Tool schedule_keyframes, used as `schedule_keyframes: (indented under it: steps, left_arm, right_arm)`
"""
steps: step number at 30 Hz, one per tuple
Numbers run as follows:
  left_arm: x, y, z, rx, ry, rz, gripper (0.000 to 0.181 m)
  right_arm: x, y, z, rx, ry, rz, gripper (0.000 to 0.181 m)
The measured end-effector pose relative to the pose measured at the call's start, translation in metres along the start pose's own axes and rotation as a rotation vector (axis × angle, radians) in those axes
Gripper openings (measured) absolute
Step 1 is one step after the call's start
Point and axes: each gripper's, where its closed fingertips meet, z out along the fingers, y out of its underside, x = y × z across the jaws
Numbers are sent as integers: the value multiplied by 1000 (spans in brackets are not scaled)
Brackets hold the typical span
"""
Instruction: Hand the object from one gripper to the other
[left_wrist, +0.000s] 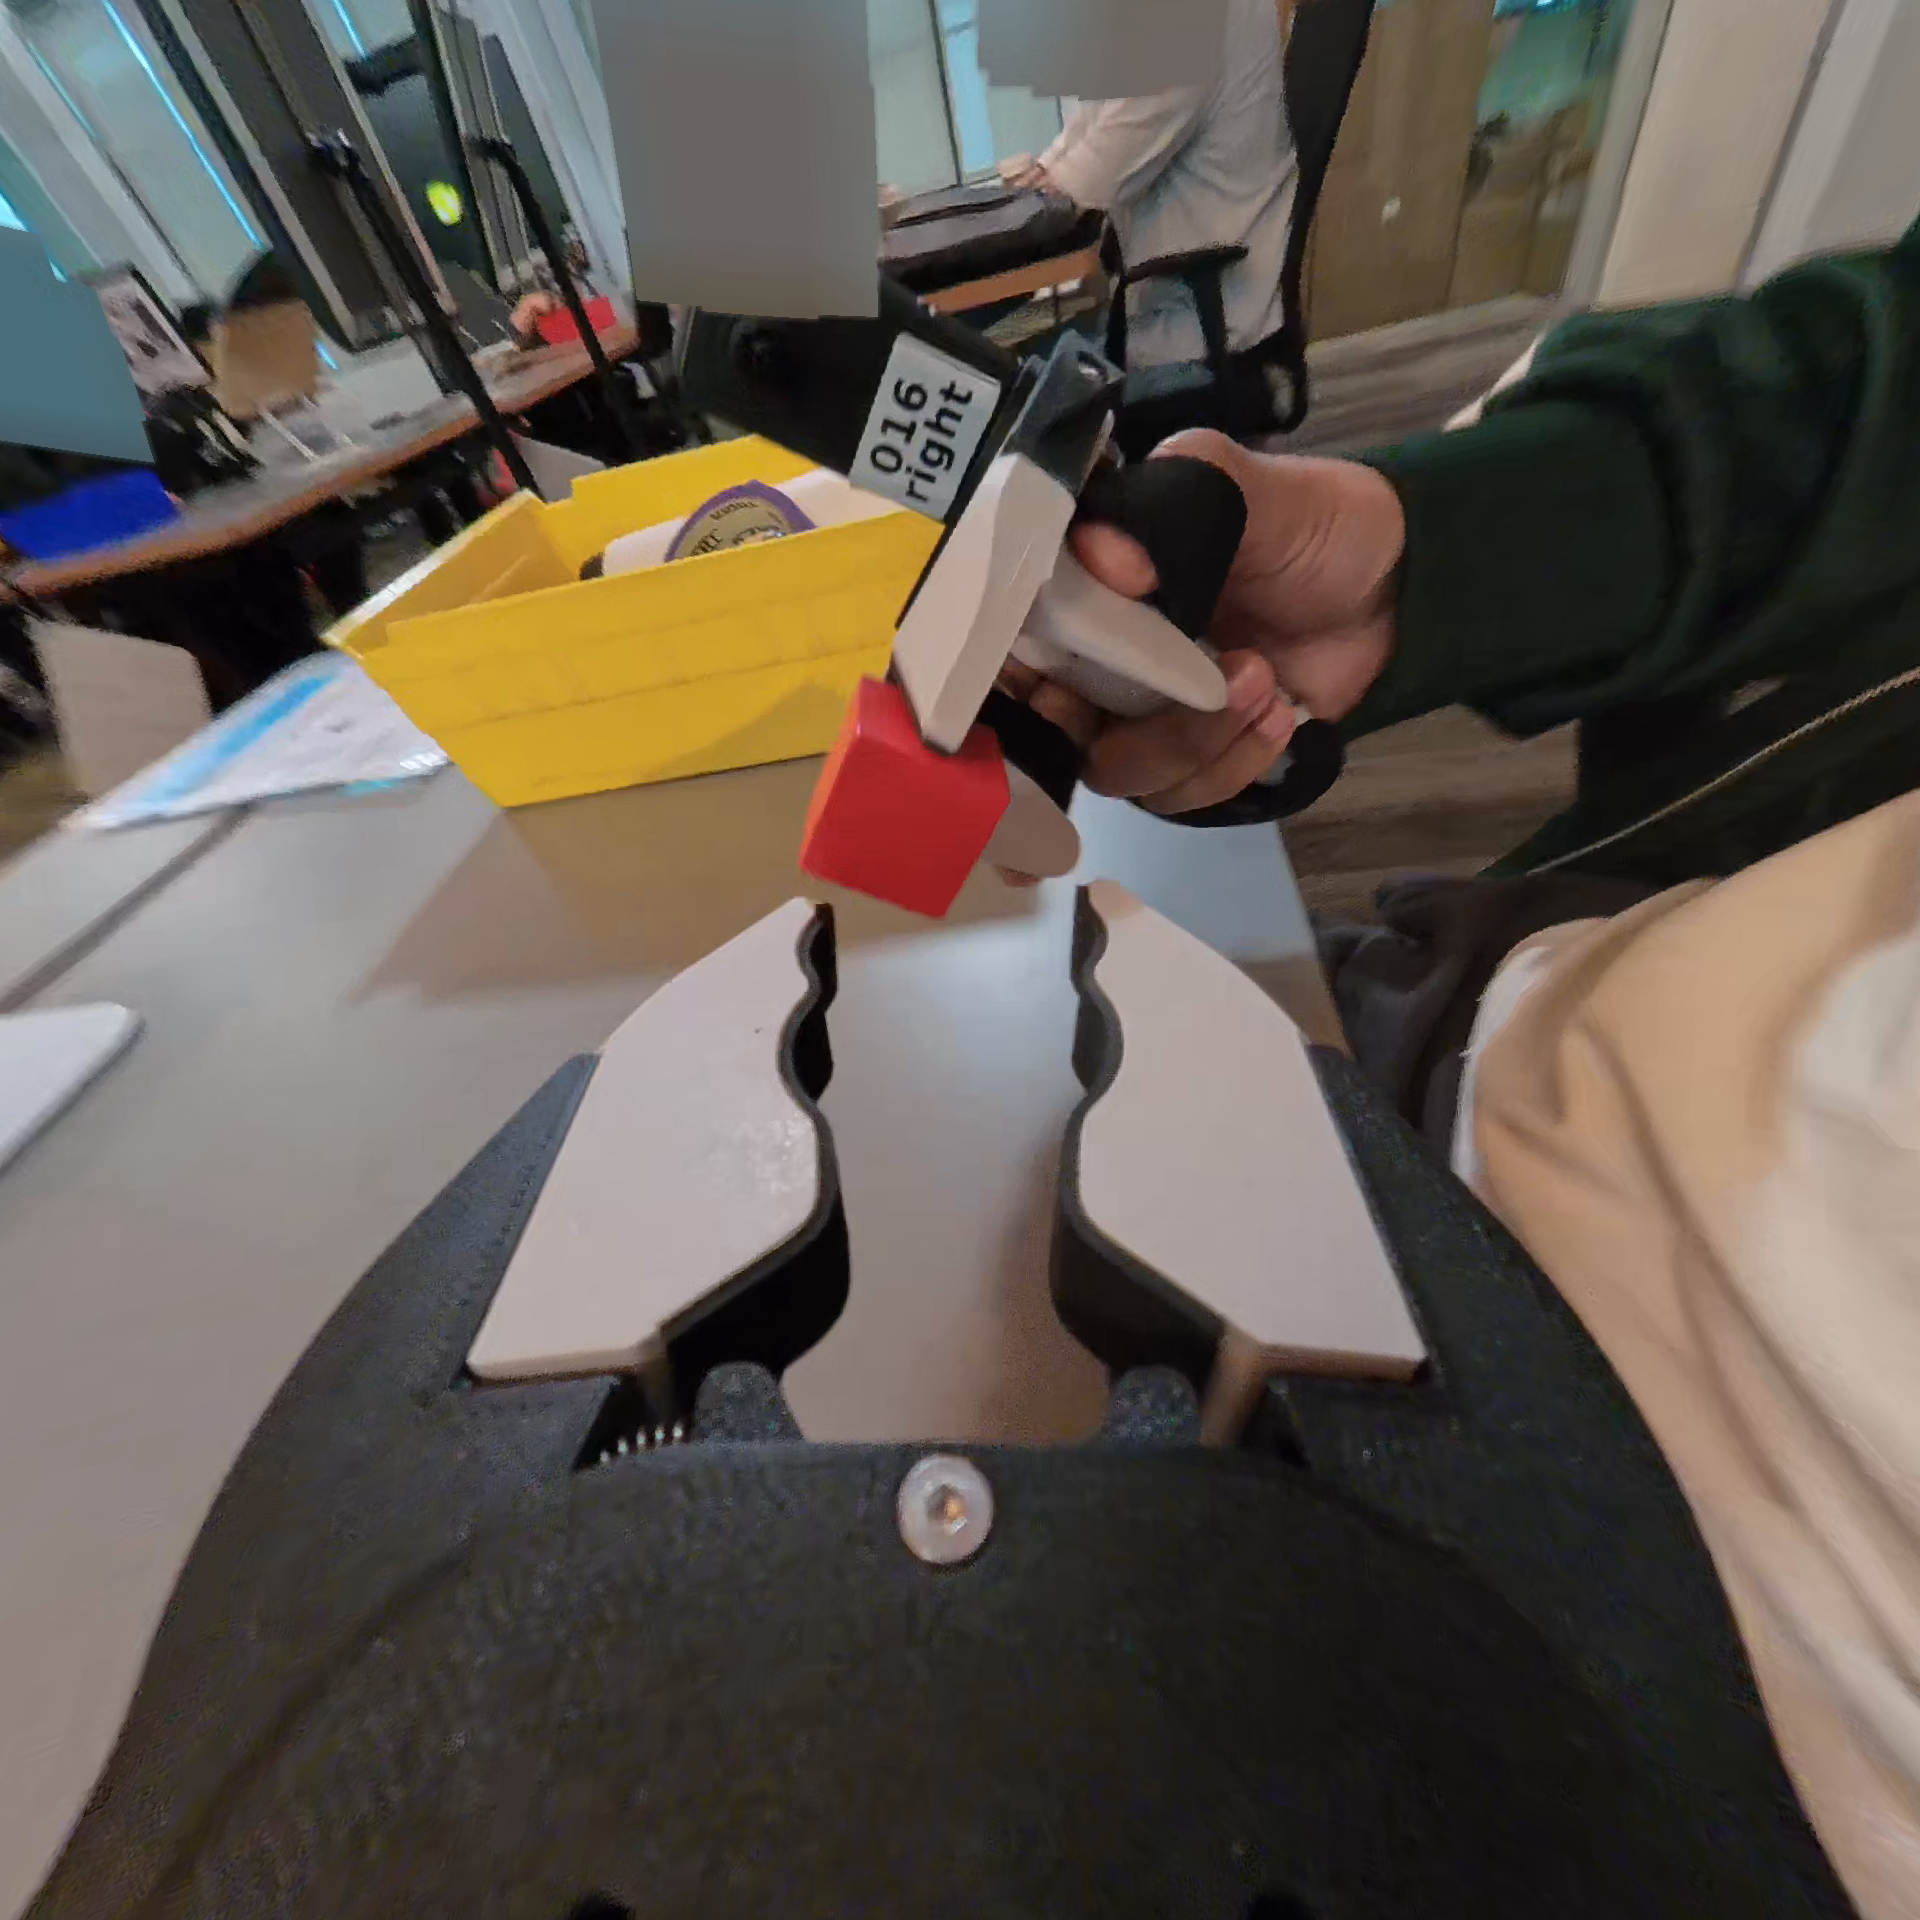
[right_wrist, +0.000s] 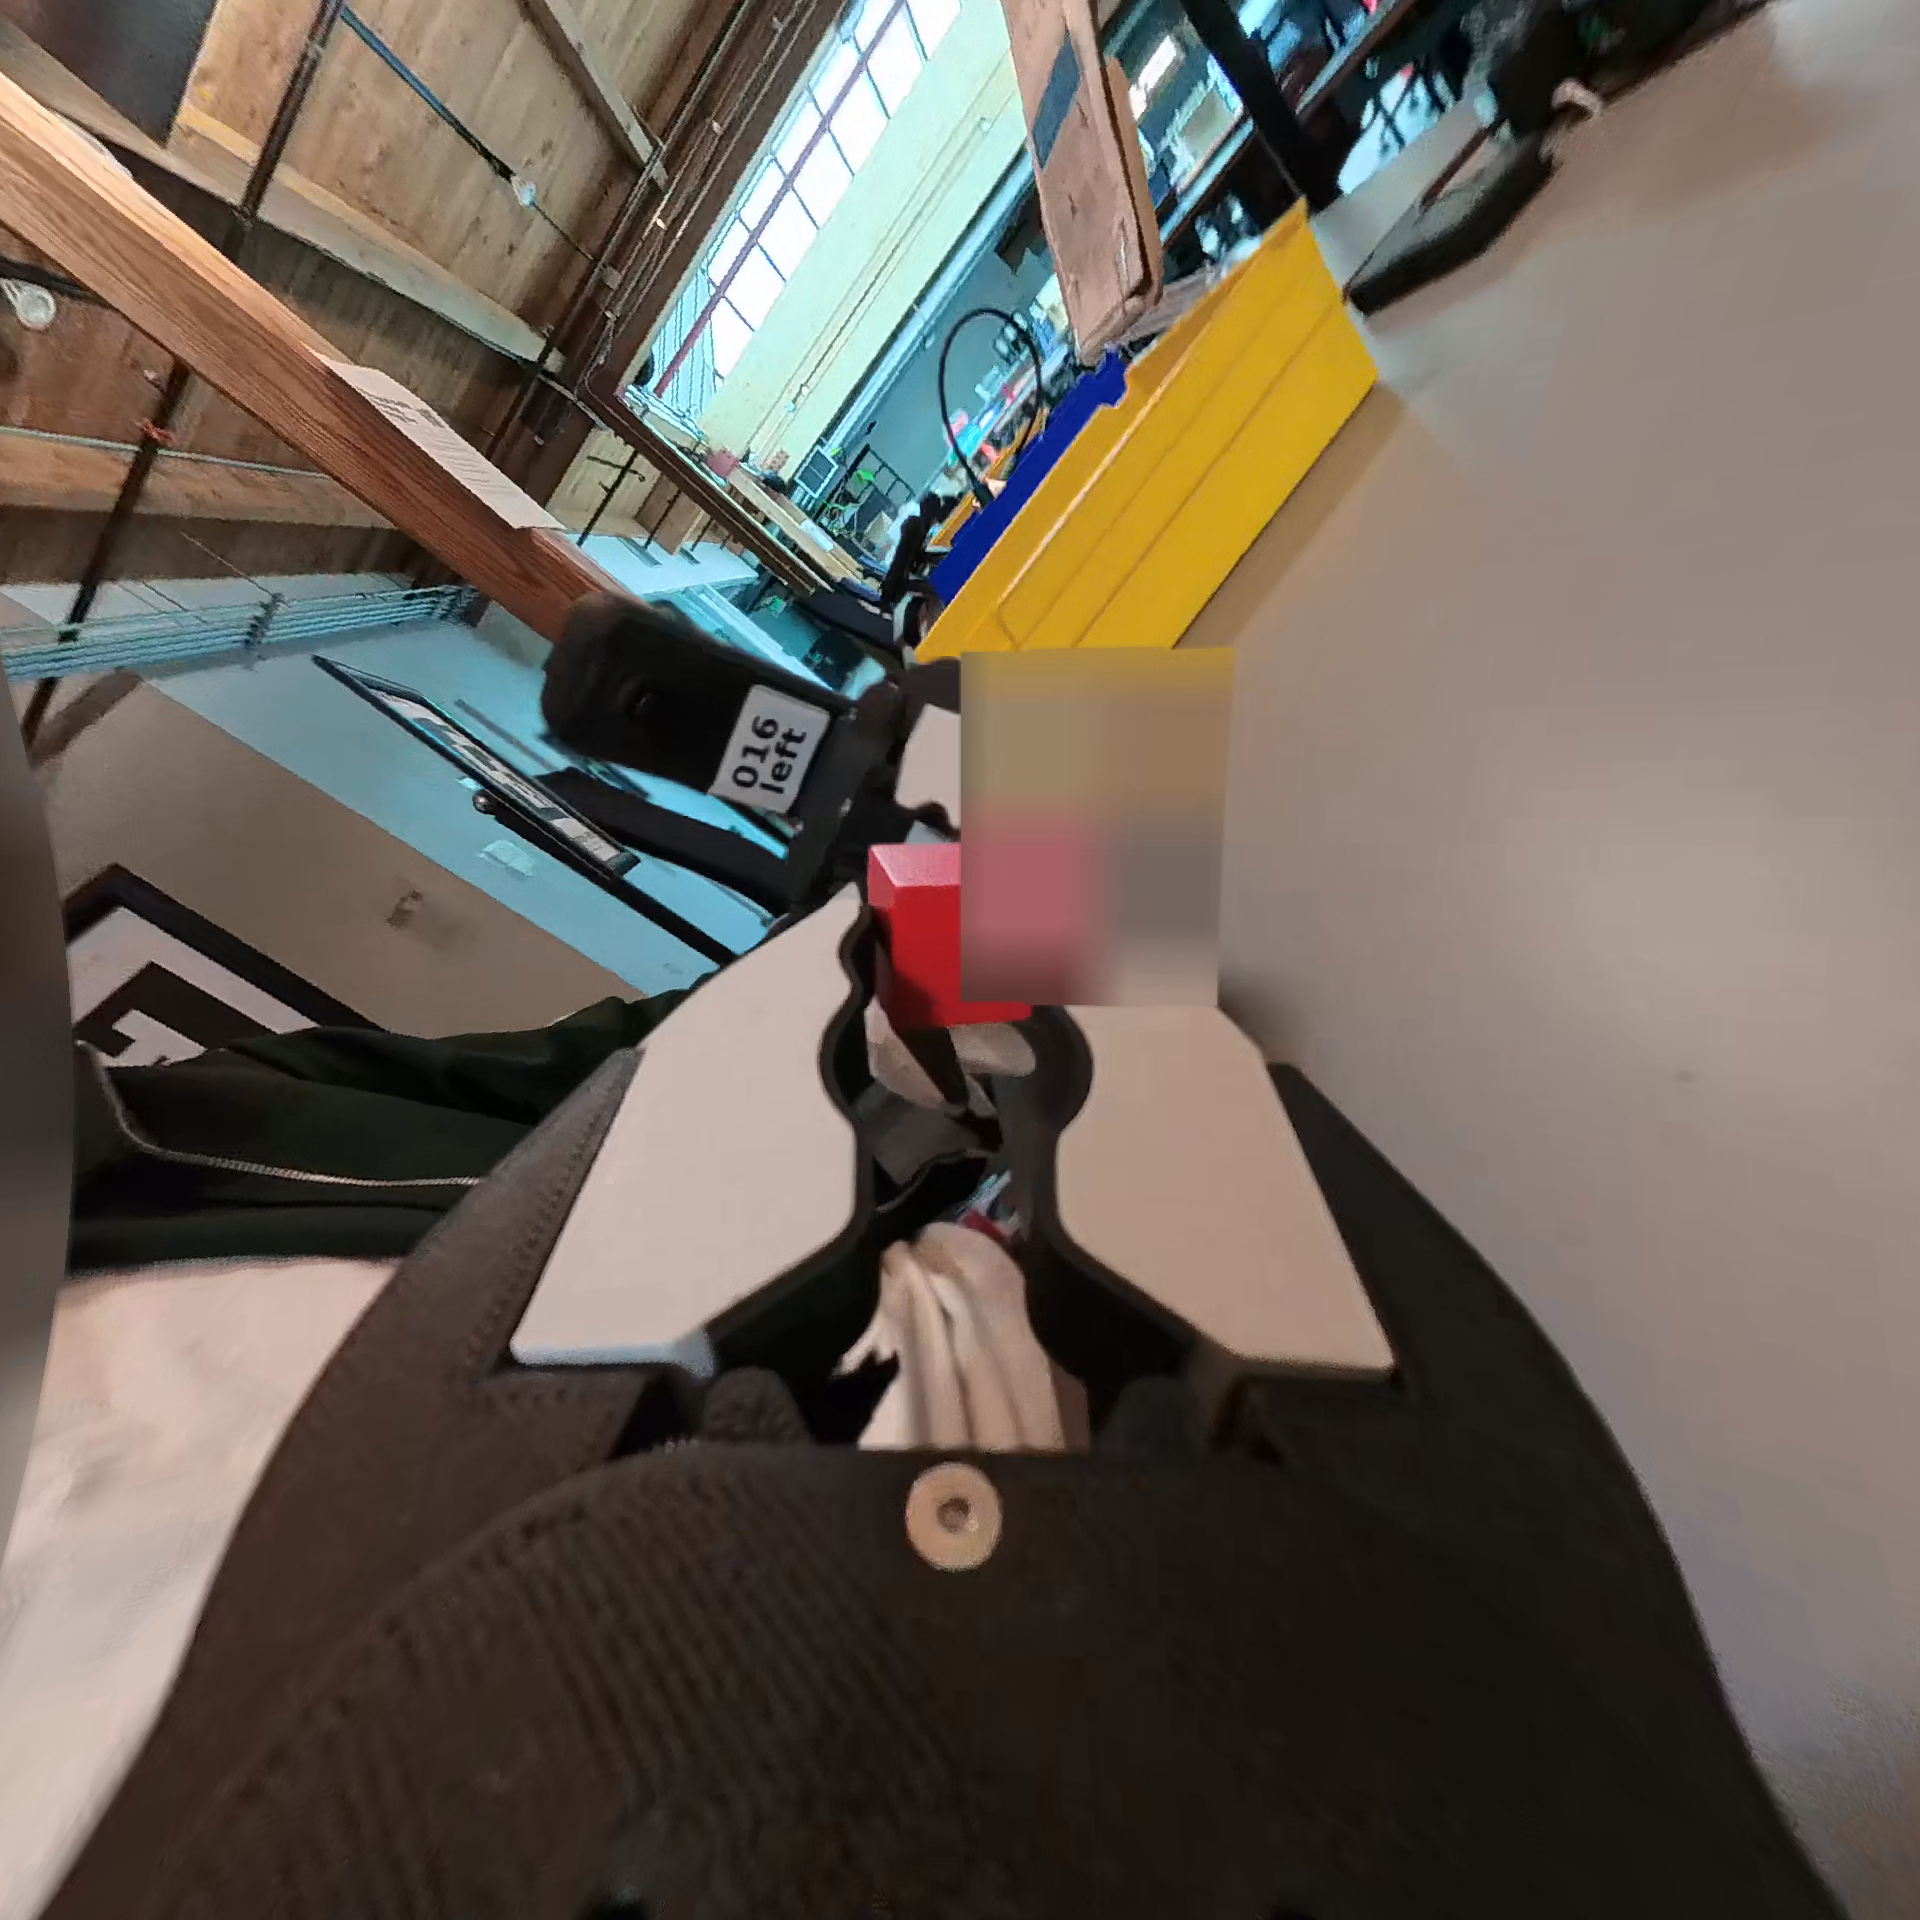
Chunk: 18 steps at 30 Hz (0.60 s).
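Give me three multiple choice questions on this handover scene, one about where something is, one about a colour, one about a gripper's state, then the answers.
1. Where is the red block?
A. Lying in the yellow bin
B. Held off the table in the right gripper
C. Resting on the table

2. What colour is the bin behind the block?
A. Yellow
B. Green
C. White

3. How is the left gripper?
A. Shut on the block
B. Shut on nothing
C. Open, with nothing in it

Answers: 1 B, the block sits between the right gripper's fingers above the table. 2 A, its walls are plainly yellow. 3 C, bare table shows through the gap between its fingers.
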Motion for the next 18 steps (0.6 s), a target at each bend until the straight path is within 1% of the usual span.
schedule_keyframes:
  steps: [1,3,5,8,10,13,14,16,18]
  left_arm:
    - [0,-1,-1,11,17,-72,43]
    - [0,-6,-4,62,73,-228,36]
    - [0,-17,-10,144,151,-393,31]
    - [0,-28,-19,253,292,-629,23]
    - [8,-33,-25,288,445,-739,2]
    - [11,-32,-28,290,570,-880,1]
    - [10,-32,-28,298,589,-917,6]
    - [7,-32,-25,334,613,-1005,29]
    - [5,-35,-24,378,657,-1103,46]
  right_arm:
    - [-2,-4,-2,16,0,-28,29]
    - [-7,-10,-5,44,4,-88,29]
    - [-10,-14,-8,68,23,-183,29]
    - [-21,-18,-10,81,53,-411,29]
    - [-25,-18,-11,71,112,-597,29]
    - [-26,-16,-10,39,197,-829,29]
    - [-24,-14,-9,24,222,-879,29]
    - [-20,-9,-6,-13,253,-954,29]
    - [-18,-6,-3,-35,278,-1030,29]
